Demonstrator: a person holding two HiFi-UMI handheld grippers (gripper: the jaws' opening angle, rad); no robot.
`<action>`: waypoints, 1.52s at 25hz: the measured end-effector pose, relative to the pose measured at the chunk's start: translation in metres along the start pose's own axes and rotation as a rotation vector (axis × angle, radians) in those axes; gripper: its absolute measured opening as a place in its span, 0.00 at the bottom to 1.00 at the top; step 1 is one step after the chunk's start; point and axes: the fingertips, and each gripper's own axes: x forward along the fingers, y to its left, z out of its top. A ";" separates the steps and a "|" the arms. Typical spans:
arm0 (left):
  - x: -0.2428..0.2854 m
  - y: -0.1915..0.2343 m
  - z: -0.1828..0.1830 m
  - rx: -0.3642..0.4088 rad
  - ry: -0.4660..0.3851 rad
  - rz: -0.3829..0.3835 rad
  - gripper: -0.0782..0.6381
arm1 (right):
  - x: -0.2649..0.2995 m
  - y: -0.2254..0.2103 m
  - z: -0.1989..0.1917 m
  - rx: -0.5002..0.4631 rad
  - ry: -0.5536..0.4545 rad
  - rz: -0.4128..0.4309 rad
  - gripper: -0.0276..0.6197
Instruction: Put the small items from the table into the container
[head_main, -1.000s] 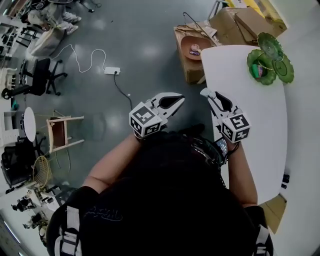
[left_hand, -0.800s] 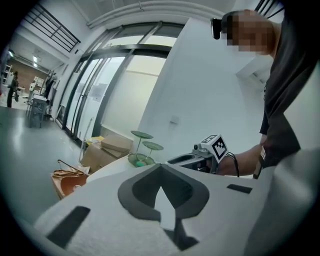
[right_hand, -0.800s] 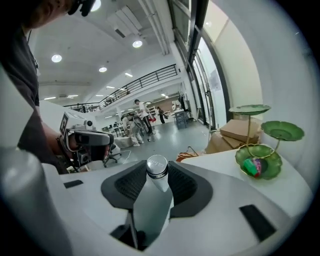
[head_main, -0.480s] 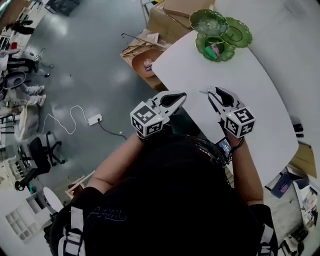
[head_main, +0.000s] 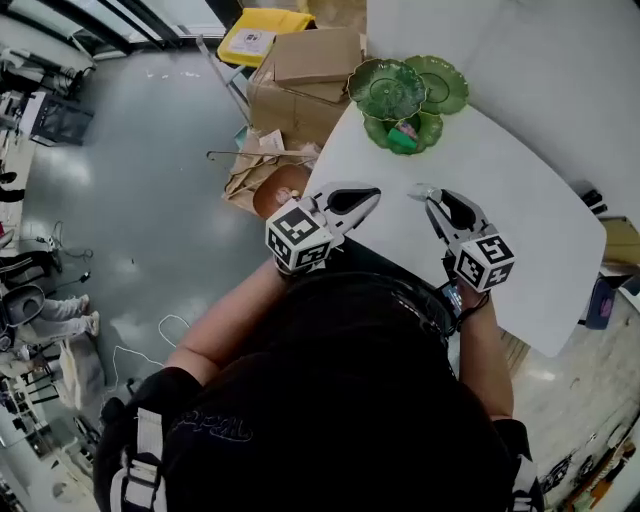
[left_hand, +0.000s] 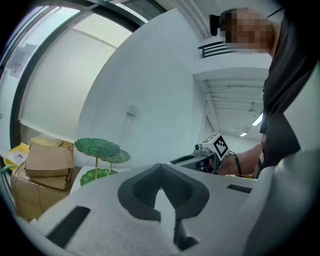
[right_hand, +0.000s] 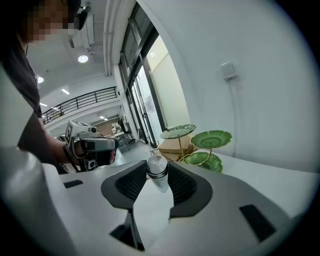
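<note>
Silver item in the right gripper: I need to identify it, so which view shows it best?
The right gripper view: the silver item sits large between the right gripper's jaws. The head view shows only a glint; the left gripper view, nothing recognisable.

1. You're getting bright, even light across the white table (head_main: 520, 230), with no hard shadows falling.
2. The grey floor (head_main: 150, 180) is throwing back soft, pale glare.
3. Both gripper views are bending hard and darkening at their rims.
4. Ceiling lamps (right_hand: 83, 58) are glowing, and the silver-capped vial (right_hand: 157, 170) is glinting, looking sharp.
</note>
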 end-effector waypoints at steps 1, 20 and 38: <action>-0.007 0.006 0.003 0.008 0.003 -0.019 0.12 | 0.003 0.004 0.004 0.005 -0.014 -0.023 0.26; -0.070 0.052 0.010 -0.057 -0.029 -0.109 0.12 | 0.037 0.052 0.022 -0.001 -0.030 -0.101 0.26; -0.013 0.073 -0.021 -0.091 0.034 -0.122 0.12 | 0.080 -0.013 -0.003 0.011 0.097 -0.064 0.26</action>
